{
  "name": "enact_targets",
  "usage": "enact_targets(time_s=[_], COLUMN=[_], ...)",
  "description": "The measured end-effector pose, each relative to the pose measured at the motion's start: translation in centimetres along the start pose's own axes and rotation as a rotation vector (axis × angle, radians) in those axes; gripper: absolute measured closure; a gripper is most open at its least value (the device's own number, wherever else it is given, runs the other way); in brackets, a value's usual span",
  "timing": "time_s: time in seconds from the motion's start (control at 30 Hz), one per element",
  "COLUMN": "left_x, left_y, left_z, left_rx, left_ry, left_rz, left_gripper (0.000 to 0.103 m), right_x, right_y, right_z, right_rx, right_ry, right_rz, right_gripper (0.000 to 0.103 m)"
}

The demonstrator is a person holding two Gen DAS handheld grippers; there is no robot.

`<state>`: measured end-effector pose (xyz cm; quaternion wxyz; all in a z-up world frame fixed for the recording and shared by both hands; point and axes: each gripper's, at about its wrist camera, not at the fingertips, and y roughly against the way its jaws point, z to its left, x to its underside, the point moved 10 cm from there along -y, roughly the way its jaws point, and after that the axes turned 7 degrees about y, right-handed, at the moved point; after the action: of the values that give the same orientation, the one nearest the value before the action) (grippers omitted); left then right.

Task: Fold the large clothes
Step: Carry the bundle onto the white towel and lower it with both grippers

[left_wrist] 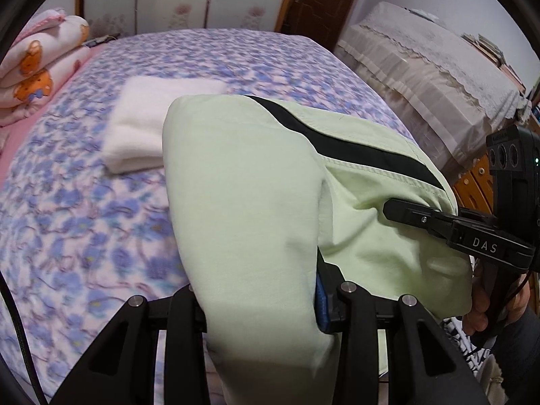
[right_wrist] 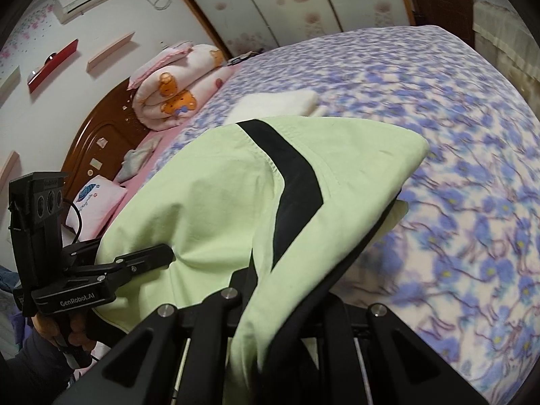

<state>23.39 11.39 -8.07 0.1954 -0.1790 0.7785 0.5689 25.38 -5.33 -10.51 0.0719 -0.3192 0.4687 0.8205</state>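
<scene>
left wrist view first: pale green garment [left_wrist: 243, 182] with a black stripe [left_wrist: 354, 148] draped thick over the camera's own fingers, left gripper [left_wrist: 263, 310] clamped on a bunched fold of it, jaws part-way apart only because of the cloth's bulk. off to the right, right gripper [left_wrist: 405, 211] pinched shut on the garment's other edge, held by a hand [left_wrist: 489, 307] low in the corner. likely gripped at 2 points so the cloth would hang as 1 span and not crumple.

right wrist view: same garment [right_wrist: 209, 202] slung over the near fingers, right gripper [right_wrist: 263, 307] closed tight on a thin edge, stripe [right_wrist: 297, 195] curving down into the jaws. left gripper [right_wrist: 158, 256] seen at the left, biting the cloth from the side. garment held up off the bed [right_wrist: 472, 135], far corner [right_wrist: 415, 145] jutting out and sagging, not spread flat.

behind it on the floral blanket, a white folded cloth [left_wrist: 152, 128] lay apart from the green one, probably a finished piece set clear of the working patch. rolled bear-print quilt [right_wrist: 175, 91] stacked up by the headboard [right_wrist: 98, 148], well out of the way.

judged mid-carry: both ends lifted for laying out or doubling over. risk of the loose corner folding under on landing.
</scene>
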Motion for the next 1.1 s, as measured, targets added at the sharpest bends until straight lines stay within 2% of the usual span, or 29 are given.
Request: enact_targets(time_s=[0.1,0.33,0.6,0.8,0.93,1.07,1.1], left_x=[-1.8,-9.7,-20.9,-27.5,-30.2,-30.3,-29.8], left_y=[0.8,-0.8,-5.8,-10.6,-14.9,-20.2,-21.6], left_z=[2.5,8.1,13.7,17.5,20.7,24.1,25.0], left_rx=[-0.016,-0.043,-0.044,-0.045,-0.057,-0.075,-0.082], left_ry=[0.005,-0.005,-0.062,-0.076,-0.064,-0.050,-0.049], left_rz=[-0.026,-0.084,-0.148,-0.161,-0.142,-0.094,-0.079], left_gripper=[0.066,0.066,0.066,0.066,0.065,0.062,0.057], right_x=[-2.6,-10.4,-20.2,-25.3,-27.1,-26.9,-25.9], right_y=[-1.8,-6.8,-13.7,-19.2,-23.8,-29.4,-31.4], right_z=[2.0,3.1,1.4,-0.5,-2.4,-4.5,-5.5], right_rx=[-0.004,-0.003,0.015,-0.007,-0.034,-0.048,-0.041], right_ry=[0.019,0.041,0.029,-0.016,-0.060,-0.094,-0.111], right_rz=[-0.009,-0.029,-0.096,-0.155,-0.168,-0.138,-0.112], right_gripper=[0.093,0.093,0.093,0.093,0.093,0.092,0.090])
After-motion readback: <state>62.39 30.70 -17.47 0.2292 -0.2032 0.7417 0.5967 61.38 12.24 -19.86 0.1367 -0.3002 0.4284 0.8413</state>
